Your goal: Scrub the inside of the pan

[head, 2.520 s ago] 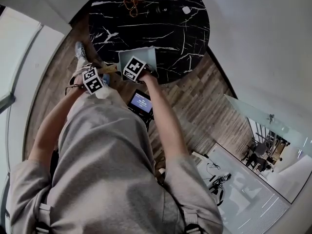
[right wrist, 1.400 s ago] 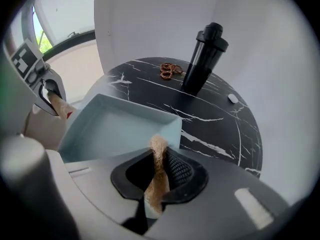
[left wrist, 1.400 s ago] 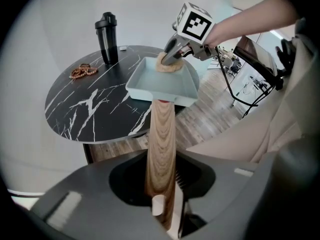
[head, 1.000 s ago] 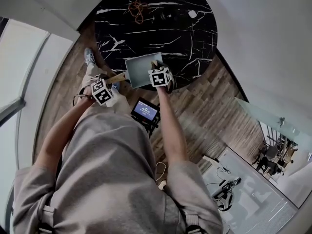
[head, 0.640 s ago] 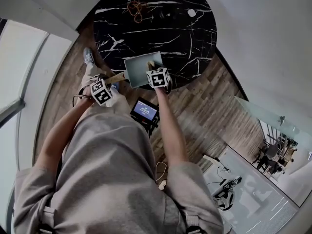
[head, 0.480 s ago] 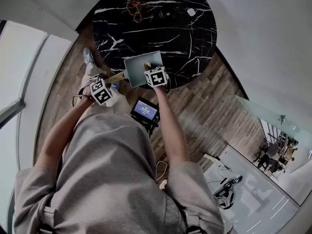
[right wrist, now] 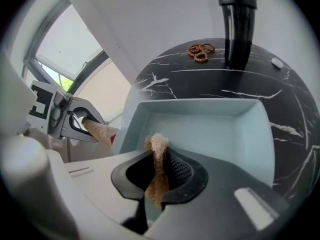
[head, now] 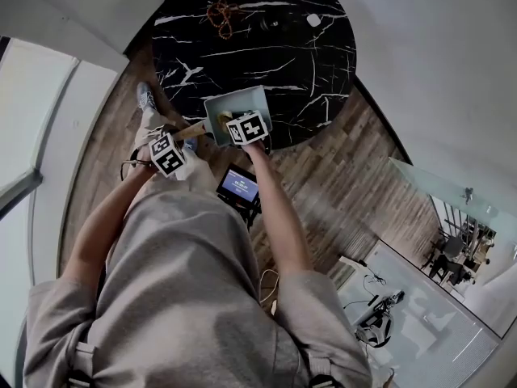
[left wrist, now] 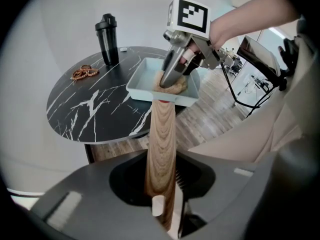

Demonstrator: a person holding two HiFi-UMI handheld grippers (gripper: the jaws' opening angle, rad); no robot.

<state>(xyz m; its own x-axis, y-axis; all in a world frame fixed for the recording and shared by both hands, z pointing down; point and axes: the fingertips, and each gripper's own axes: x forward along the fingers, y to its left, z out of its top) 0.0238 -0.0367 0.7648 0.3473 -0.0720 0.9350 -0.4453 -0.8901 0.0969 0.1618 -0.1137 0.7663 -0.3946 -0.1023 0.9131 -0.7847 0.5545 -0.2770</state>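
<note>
A pale blue square pan (head: 246,102) with a wooden handle (head: 192,128) sits at the near edge of the black marble table (head: 307,63). My left gripper (left wrist: 162,211) is shut on the wooden handle (left wrist: 161,149) and holds it off the table's edge. My right gripper (right wrist: 157,184) is shut on a tan fibrous scrubber (right wrist: 157,146), tip down inside the pan (right wrist: 210,129) near its handle side. In the left gripper view, the scrubber (left wrist: 175,88) rests on the pan floor under the right gripper (left wrist: 170,79). The left gripper (right wrist: 75,121) shows at the left of the right gripper view.
A black shaker bottle (right wrist: 239,26) stands at the table's far side, with a brown beaded loop (right wrist: 201,51) to its left and a small white piece (right wrist: 276,62) to its right. A small screen (head: 240,186) stands on the wooden floor below the table edge.
My right gripper has slid the scrubber leftward across the pan, from its right side to the handle side. The left gripper and the pan have stayed put.
</note>
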